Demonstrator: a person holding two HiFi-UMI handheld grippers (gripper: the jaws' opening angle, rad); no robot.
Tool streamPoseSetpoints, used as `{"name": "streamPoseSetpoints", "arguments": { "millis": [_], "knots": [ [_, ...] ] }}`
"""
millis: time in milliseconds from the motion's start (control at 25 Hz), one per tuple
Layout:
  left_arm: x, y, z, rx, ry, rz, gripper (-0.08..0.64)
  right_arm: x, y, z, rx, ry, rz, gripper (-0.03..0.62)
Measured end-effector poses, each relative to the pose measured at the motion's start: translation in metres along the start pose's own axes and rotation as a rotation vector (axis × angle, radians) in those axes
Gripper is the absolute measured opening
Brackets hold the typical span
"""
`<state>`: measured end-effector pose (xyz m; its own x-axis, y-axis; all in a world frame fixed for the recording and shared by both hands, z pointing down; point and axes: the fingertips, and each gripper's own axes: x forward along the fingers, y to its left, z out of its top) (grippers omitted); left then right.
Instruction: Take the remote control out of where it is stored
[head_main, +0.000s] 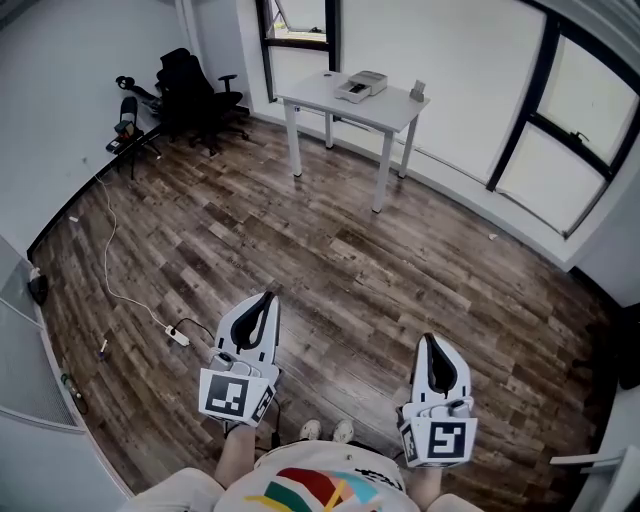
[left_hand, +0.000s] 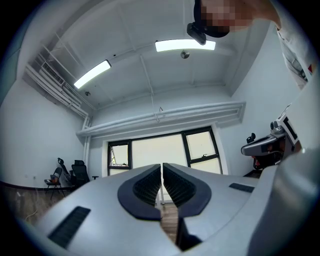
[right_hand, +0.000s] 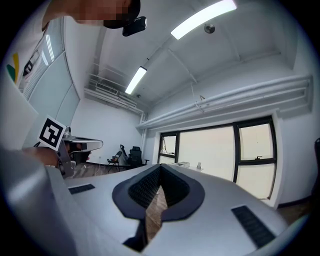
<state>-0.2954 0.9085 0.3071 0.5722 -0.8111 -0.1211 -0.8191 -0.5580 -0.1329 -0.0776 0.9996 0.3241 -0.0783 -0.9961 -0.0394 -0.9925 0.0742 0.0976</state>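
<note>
No remote control can be made out in any view. My left gripper (head_main: 265, 298) is held at waist height above the wood floor, its jaws shut with nothing between them; in the left gripper view its ribbed pads (left_hand: 150, 186) meet along a thin line. My right gripper (head_main: 430, 341) is level with it on the right, also shut and empty, and its pads (right_hand: 176, 188) touch at the tips. Both point toward a white table (head_main: 390, 110) across the room, which carries a flat grey box (head_main: 361, 87) and a small upright object (head_main: 418, 92).
Black office chairs (head_main: 196, 92) stand in the far left corner. A white cable with a power strip (head_main: 178, 337) trails over the floor at left. Large windows (head_main: 575, 150) line the far wall. My shoes (head_main: 325, 430) show below.
</note>
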Motion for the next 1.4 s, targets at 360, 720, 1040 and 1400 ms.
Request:
{"name": "streamPoseSetpoints", "arguments": {
  "millis": [360,720,1040,1400],
  "knots": [
    [0.012,-0.022,0.011,0.065,-0.019,0.053,0.021,0.006,-0.022,-0.010,-0.050,-0.036,0.116,0.002],
    [0.063,-0.010,-0.007,0.073,-0.002,0.063,0.021,0.048,-0.036,-0.049,-0.101,0.008,0.177,0.002],
    [0.157,0.033,-0.050,0.014,0.026,0.115,0.021,0.137,-0.077,-0.055,-0.124,0.041,0.160,0.002],
    [0.248,0.085,-0.075,-0.029,0.019,0.131,0.021,0.263,-0.103,-0.035,-0.102,0.037,0.180,0.002]
  ]
}}
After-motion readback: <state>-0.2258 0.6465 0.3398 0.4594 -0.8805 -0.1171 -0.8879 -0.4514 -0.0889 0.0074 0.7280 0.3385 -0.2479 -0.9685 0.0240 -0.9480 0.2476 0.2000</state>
